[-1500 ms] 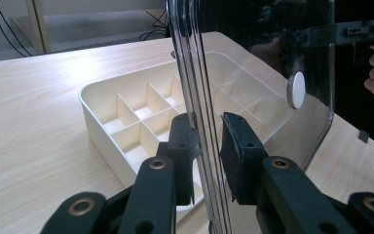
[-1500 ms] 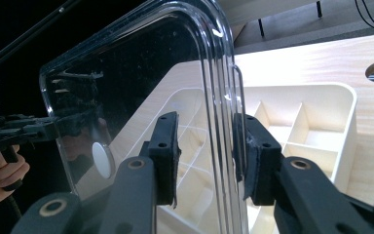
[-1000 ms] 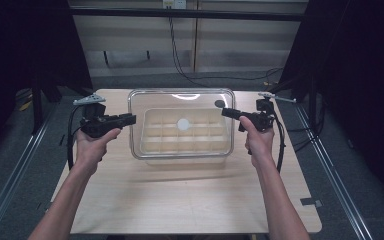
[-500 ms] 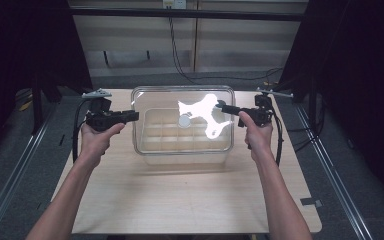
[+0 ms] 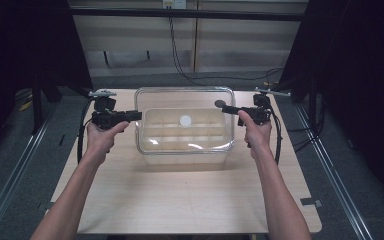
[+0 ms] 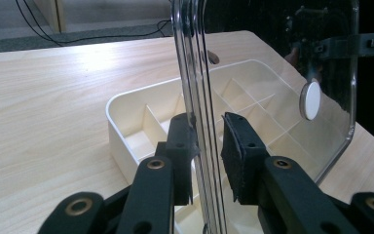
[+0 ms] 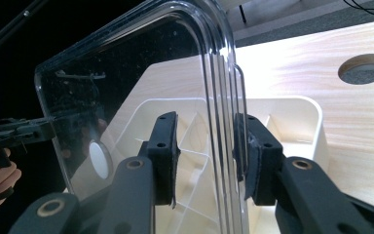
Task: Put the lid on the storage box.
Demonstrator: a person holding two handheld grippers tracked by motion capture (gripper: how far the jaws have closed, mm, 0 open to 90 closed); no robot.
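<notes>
Clear lid (image 5: 184,120) (over tray (image 5: 180,155)), edges clamped in left gripper (image 5: 136,115), right gripper (image 5: 226,108) jaws

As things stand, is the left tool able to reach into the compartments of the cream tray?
Probably not yet. The left tool is shut on the clear lid's edge, and the lid hangs above the cream tray, covering the compartments. The right tool grips the opposite edge.

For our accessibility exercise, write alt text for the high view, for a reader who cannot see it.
A person holds a clear plastic lid by its two short edges, left gripper on one side and right gripper on the other, above a cream divided tray on a wooden table. The jaws of both are closed on the lid's rim.
</notes>
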